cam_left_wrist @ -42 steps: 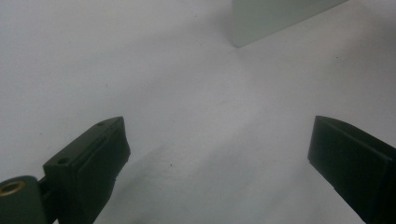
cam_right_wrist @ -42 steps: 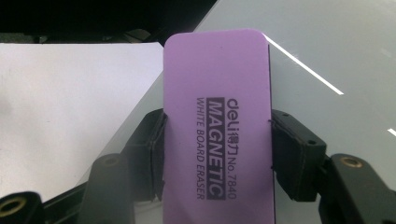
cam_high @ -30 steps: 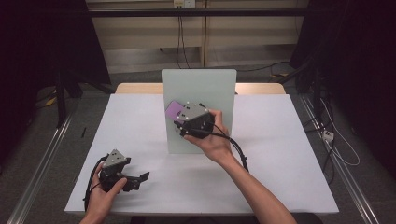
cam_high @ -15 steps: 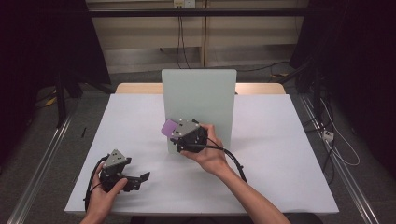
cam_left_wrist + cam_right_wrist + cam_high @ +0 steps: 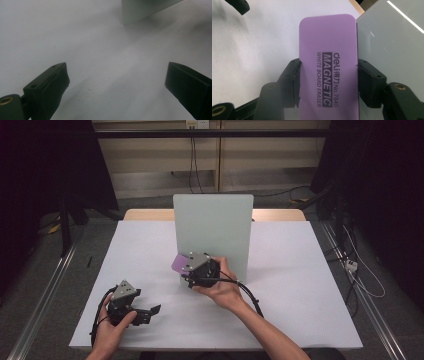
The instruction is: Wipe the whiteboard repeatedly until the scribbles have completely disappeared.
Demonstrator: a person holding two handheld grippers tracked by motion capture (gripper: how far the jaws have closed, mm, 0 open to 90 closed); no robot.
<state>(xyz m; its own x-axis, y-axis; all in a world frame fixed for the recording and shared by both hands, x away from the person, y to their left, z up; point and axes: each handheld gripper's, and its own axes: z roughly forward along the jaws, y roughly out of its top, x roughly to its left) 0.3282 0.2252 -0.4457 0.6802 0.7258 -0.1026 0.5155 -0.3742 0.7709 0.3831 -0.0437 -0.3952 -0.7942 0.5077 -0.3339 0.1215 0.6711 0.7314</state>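
A: Since the earlier pics, our right tongs [image 5: 184, 269] came down off the upper face of the upright board [image 5: 212, 225] w/ the purple eraser [image 5: 178, 263], and now sit low at the board's bottom left corner. The left hand hasn't shifted.

B: Agreed. In the right gripper view we see the eraser [image 5: 328, 65] squeezed between both pads, one on each long edge. Right tongs [image 5: 328, 82] are clenched on it. The label reads "MAGNETIC WHITE BOARD ERASER".

A: Where is it vs. the board?

B: One long edge lies right along the grey-green board [image 5: 392, 42]; whether it actually touches, we can't tell. The white tabletop [image 5: 257, 42] shows on the other side.

A: And the left tongs [image 5: 145, 312]?

B: Released. In the left gripper view the tongs [image 5: 117, 82] stand wide apart w/ bare tabletop [image 5: 75, 37] between them, and a corner of the board [image 5: 140, 10] farther off. In the high view our left hand [image 5: 112, 332] holds them at the near left of the tabletop [image 5: 300, 285], well apart from the eraser.
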